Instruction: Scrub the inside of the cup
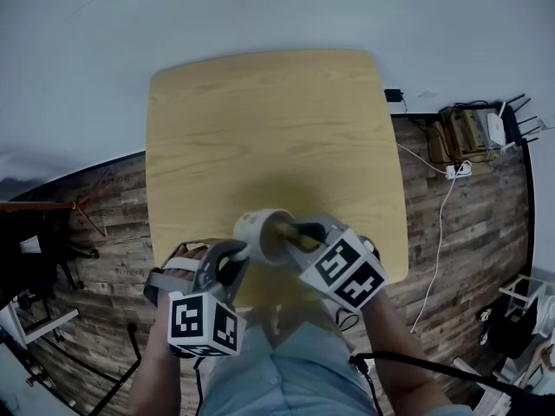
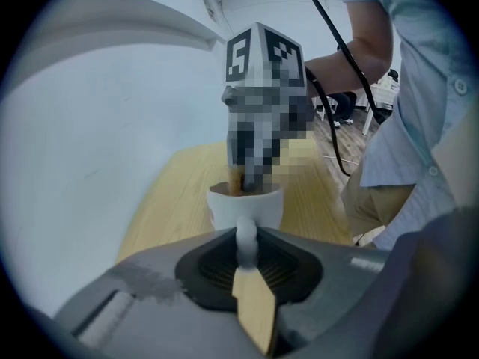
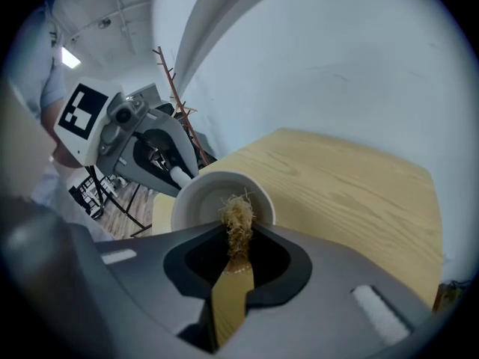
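Head view: cup (image 1: 260,230) held near the table's (image 1: 260,120) 6 o'clock edge, mouth turned to your right gripper (image 1: 303,232) at its 3 o'clock.
Left gripper view: your left gripper (image 2: 248,259) pinches the handle (image 2: 246,234), steadying it.
Right gripper view: jaws clamp the brush (image 3: 238,219), bristles at the rim, ready to scrub inside.

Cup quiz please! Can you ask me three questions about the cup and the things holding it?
1. True or false: the left gripper grips the cup by its handle.
2. What does the right gripper hold at the cup's mouth? A a sponge, B a brush, C a spoon.
3. Fill in: the cup's colour is ____.

Key: 1 true. 2 B. 3 white.
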